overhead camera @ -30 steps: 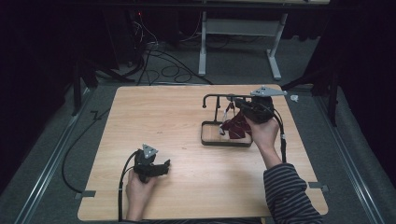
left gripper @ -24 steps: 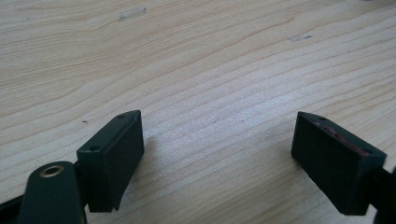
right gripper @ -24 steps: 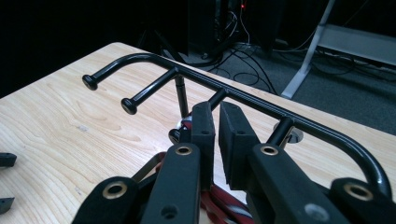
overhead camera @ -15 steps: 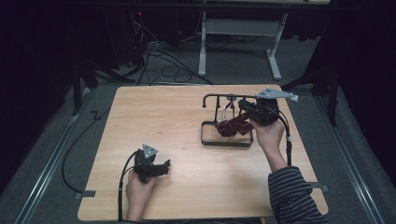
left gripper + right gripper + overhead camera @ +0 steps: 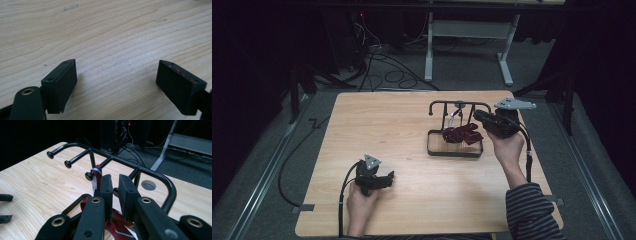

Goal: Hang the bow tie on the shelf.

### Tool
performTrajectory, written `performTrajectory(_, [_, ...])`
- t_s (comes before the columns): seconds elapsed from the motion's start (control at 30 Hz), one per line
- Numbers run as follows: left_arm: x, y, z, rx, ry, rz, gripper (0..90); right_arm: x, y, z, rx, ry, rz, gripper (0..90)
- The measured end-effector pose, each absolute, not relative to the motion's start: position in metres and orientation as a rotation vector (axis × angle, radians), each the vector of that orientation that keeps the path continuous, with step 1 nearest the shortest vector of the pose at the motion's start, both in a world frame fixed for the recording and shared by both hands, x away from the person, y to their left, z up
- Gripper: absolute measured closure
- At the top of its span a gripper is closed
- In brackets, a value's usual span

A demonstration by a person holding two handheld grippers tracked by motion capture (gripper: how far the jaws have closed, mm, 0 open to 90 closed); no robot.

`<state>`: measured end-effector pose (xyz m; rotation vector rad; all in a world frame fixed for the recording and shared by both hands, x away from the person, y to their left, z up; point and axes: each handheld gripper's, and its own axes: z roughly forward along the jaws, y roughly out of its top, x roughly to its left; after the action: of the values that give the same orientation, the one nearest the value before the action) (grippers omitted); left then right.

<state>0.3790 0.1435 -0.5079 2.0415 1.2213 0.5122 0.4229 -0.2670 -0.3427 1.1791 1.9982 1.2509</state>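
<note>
One soft, light, floppy dark red lanyard (image 5: 98, 171) hangs off the rack peg (image 5: 88, 176); your right tongs (image 5: 115, 181) look nearly clenched beside its strap, left tongs (image 5: 117, 85) released.

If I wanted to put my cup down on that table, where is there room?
The wide bare wood of the table left of the black rack, and the strip between the left gripper and the striped sleeve, are free. It is crowded at the rack's tray, with the red cloth and right gripper.
</note>
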Motion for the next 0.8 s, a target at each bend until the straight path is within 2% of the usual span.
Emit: performTrajectory(0.8, [0.379, 0.144, -0.508, 2.041, 1.220, 0.513, 17.4, 0.406, -0.294, -0.349, 1.209, 1.974, 1.268, 76.3])
